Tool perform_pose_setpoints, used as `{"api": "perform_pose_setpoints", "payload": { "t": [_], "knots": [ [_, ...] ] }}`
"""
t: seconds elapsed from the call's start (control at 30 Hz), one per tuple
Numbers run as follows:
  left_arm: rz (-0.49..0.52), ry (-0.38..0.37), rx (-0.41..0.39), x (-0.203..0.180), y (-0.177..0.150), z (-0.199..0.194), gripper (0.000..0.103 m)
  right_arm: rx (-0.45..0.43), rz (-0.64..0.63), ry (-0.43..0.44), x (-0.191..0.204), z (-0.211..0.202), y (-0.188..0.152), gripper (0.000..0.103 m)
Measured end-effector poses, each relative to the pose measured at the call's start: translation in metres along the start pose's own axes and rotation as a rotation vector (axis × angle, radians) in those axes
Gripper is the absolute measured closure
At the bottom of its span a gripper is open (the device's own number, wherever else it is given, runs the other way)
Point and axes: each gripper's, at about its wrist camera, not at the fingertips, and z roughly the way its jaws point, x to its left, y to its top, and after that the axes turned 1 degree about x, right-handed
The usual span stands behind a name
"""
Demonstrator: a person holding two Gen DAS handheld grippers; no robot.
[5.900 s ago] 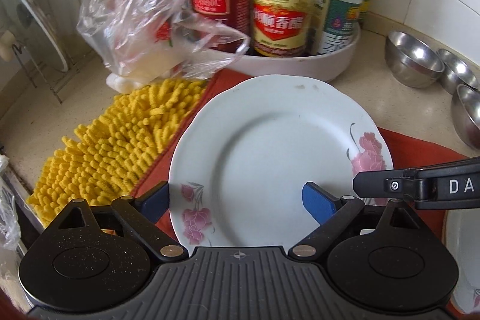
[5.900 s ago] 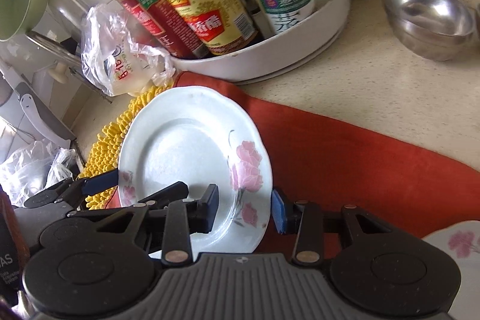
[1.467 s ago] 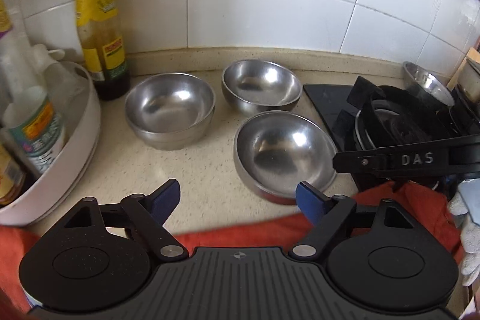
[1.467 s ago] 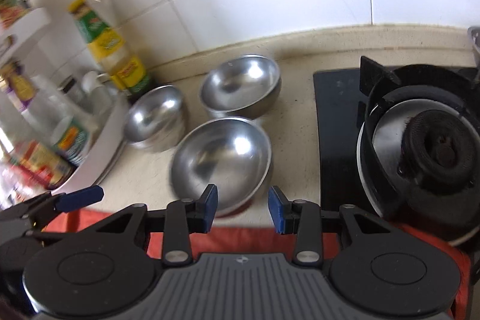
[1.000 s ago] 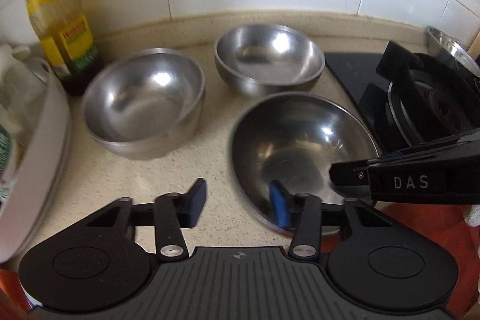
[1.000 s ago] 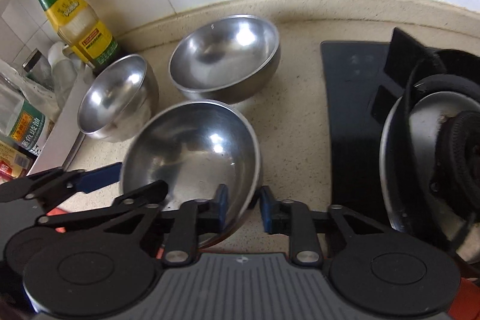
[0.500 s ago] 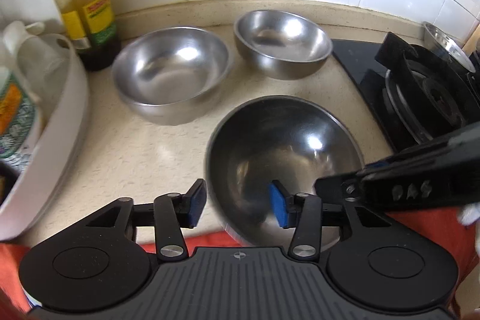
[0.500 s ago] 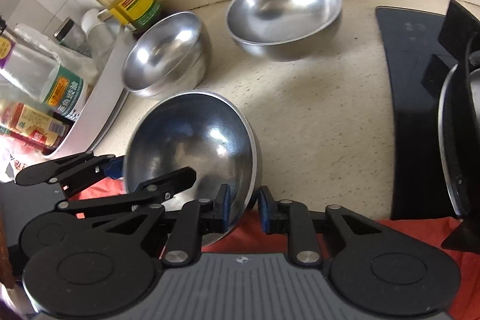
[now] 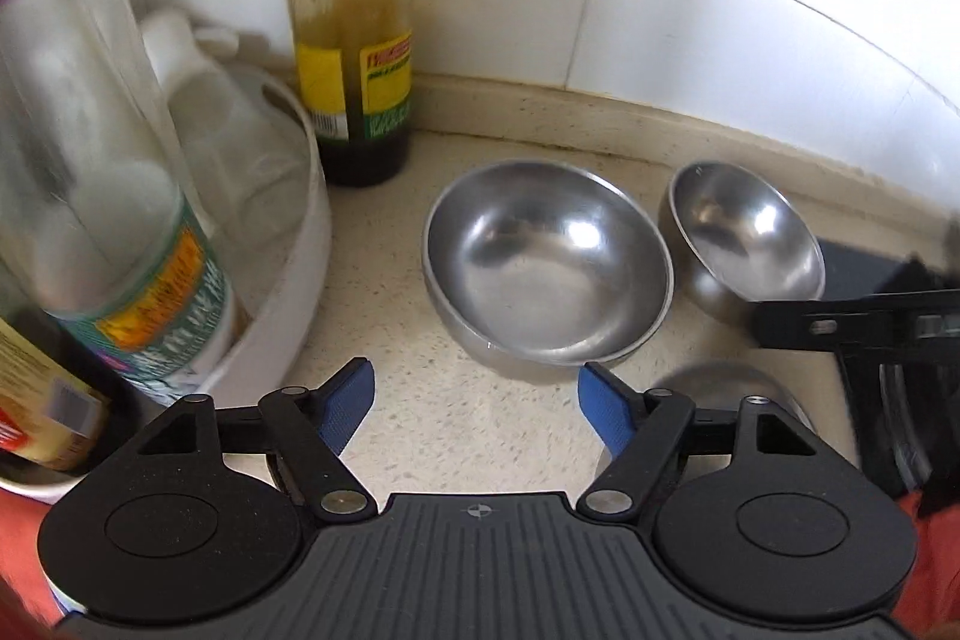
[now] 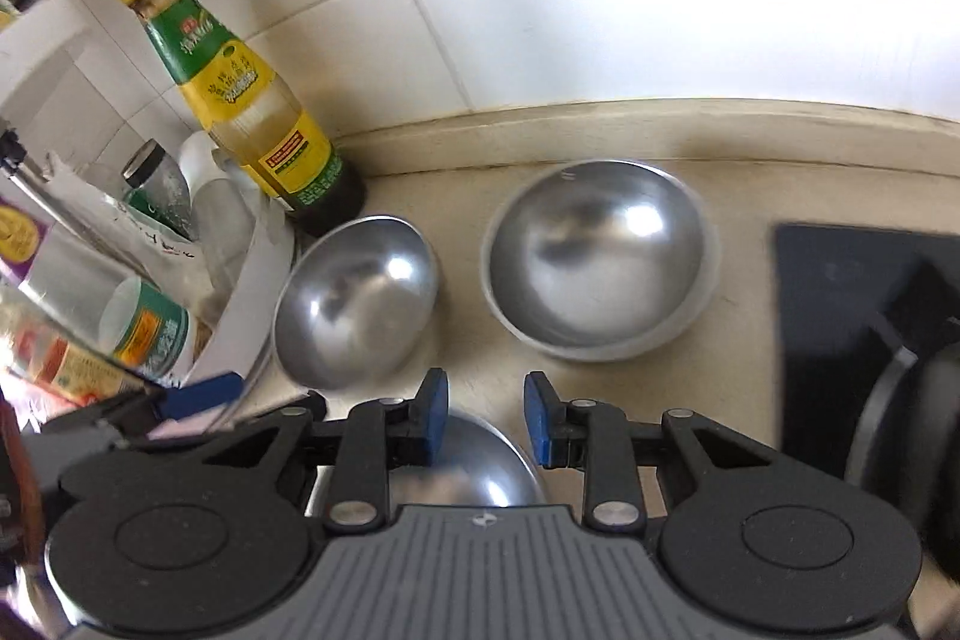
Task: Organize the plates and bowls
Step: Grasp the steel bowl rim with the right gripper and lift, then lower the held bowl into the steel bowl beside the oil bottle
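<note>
Spread wide over bare countertop (image 9: 420, 400): the left gripper (image 9: 474, 400), empty, aimed straight at the middle steel bowl (image 9: 546, 274) just past its fingertips. Parted narrowly, nothing visibly pinched: the right gripper (image 10: 486, 418), hanging directly above the nearest steel bowl (image 10: 474, 466). Probably stacking bowls next. Nearest bowl closer to the right gripper, off to the left gripper's right. Round, so graspable anywhere on the rim
</note>
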Motion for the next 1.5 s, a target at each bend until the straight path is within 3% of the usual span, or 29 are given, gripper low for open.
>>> {"api": "perform_pose_setpoints", "payload": {
  "t": [0.13, 0.27, 0.4, 0.53, 0.77, 0.83, 0.97, 1.1, 1.17, 1.23, 1.4, 1.5],
  "knots": [
    [-0.058, -0.025, 0.004, 0.005, 0.004, 0.003, 0.026, 0.042, 0.043, 0.046, 0.005, 0.025, 0.019, 0.075],
    [-0.041, -0.072, 0.000, 0.011, 0.003, -0.009, 0.018, 0.040, 0.011, 0.059, 0.008, 0.021, 0.028, 0.075],
    [-0.089, -0.080, -0.025, 0.017, 0.006, -0.007, 0.018, 0.031, 0.015, 0.083, 0.003, 0.019, 0.044, 0.074],
    [-0.166, -0.055, -0.048, 0.018, 0.017, 0.007, 0.019, 0.060, 0.030, 0.097, 0.002, 0.037, 0.058, 0.073],
    [-0.159, -0.002, -0.064, 0.010, 0.028, 0.023, 0.019, 0.094, -0.024, 0.062, 0.003, 0.050, 0.080, 0.073],
    [-0.164, -0.023, -0.050, 0.008, 0.026, 0.026, 0.022, 0.090, -0.001, 0.071, -0.003, 0.050, 0.085, 0.074],
    [-0.146, -0.040, -0.053, 0.008, 0.013, 0.020, 0.023, 0.023, 0.015, 0.068, -0.022, 0.024, 0.087, 0.074],
    [-0.111, -0.057, -0.097, -0.004, 0.006, -0.002, 0.023, -0.048, -0.040, -0.088, -0.041, 0.005, 0.082, 0.074],
    [-0.062, -0.058, -0.144, -0.013, 0.004, -0.015, 0.019, -0.038, -0.018, -0.127, -0.058, 0.004, 0.078, 0.074],
    [-0.040, -0.018, -0.182, -0.019, 0.004, -0.022, 0.019, -0.019, 0.018, -0.129, -0.072, 0.007, 0.071, 0.074],
    [0.042, -0.086, -0.196, -0.053, 0.033, -0.014, 0.018, 0.006, 0.084, -0.088, -0.087, 0.012, 0.060, 0.074],
    [0.088, -0.124, -0.125, -0.075, 0.051, 0.013, 0.021, -0.018, 0.085, -0.076, -0.088, 0.006, 0.057, 0.074]
  ]
}}
